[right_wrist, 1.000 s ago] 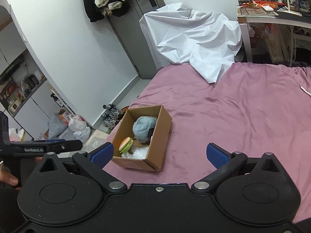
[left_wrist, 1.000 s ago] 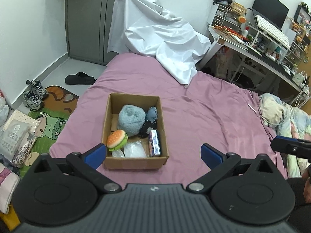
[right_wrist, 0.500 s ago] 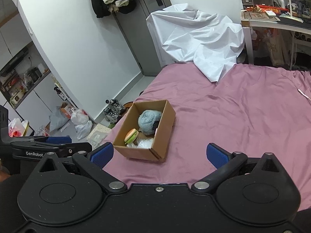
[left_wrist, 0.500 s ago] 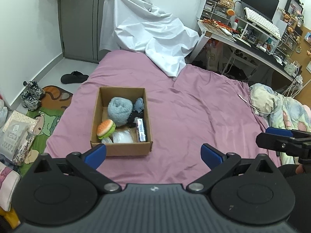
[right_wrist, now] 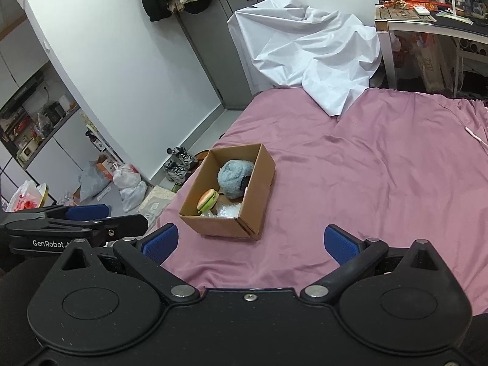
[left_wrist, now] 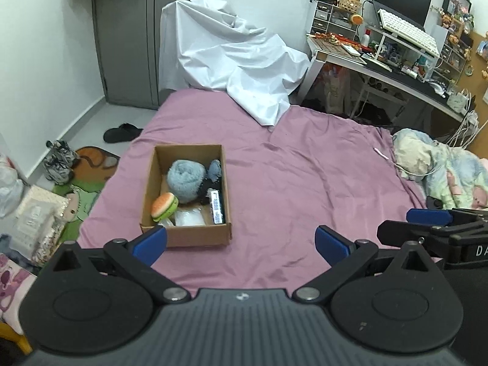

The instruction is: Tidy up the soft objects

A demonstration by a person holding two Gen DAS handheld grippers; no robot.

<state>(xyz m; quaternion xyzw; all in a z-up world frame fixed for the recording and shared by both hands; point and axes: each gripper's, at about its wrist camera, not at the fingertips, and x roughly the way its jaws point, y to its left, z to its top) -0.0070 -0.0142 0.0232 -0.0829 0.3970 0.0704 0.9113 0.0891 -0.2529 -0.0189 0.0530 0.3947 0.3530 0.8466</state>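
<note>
Blue packet (left_wrist: 216, 206) shows only from left wrist

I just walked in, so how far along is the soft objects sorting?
Looks done: the burger plush and blue fuzzy roll sit in the cardboard box on the bed. In hand: nothing; the left hand-held gripper and right hand-held gripper are open. Left: no loose soft items visible on the sheet.

So the right gripper (right_wrist: 248, 244) is hanging over the pink bedsheet (right_wrist: 381, 183) with its jaws spread wide and nothing between them. Just ahead sits an open cardboard box (right_wrist: 228, 192) with a fuzzy blue plush (right_wrist: 234, 177), a little burger toy (right_wrist: 208, 200) and some clear plastic bags (right_wrist: 227, 211) inside. The left gripper (right_wrist: 88, 216) pokes in from the left edge, and a white sheet (right_wrist: 311, 52) is heaped at the far end of the bed.
</note>
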